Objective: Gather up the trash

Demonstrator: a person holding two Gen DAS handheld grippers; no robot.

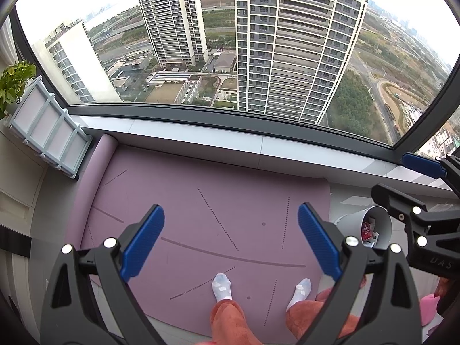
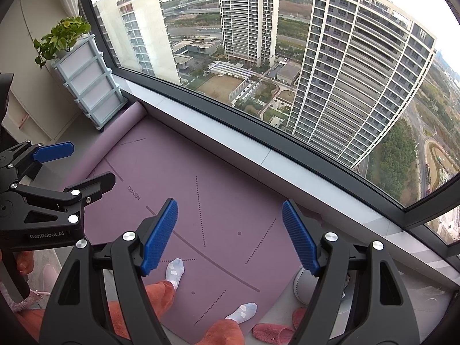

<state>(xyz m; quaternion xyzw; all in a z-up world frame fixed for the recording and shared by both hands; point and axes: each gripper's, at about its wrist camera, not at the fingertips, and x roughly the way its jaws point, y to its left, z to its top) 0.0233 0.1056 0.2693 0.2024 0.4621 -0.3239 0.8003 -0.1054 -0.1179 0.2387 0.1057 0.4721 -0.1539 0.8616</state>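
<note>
A grey round bin point(image 1: 349, 224) stands just off the right edge of the purple mat point(image 1: 201, 201), its mouth turned toward the left wrist camera. Inside it I see a red wrapper point(image 1: 366, 230) and white scraps. My left gripper point(image 1: 230, 240) hangs open over the mat with nothing between its blue pads. My right gripper point(image 1: 402, 178) is beside it on the right, above the bin. In the right wrist view my right gripper point(image 2: 230, 235) is open and empty, the bin point(image 2: 300, 286) is mostly hidden behind its right finger, and the left gripper point(image 2: 77, 166) shows at the left edge.
A person's feet in pale socks point(image 1: 221, 286) and orange trousers stand on the mat. Pink slippers point(image 2: 271, 332) lie by the bin. A pale drawer unit point(image 2: 89, 83) with a plant point(image 2: 61, 38) stands in the left corner. A low sill point(image 1: 258, 146) runs under the big window.
</note>
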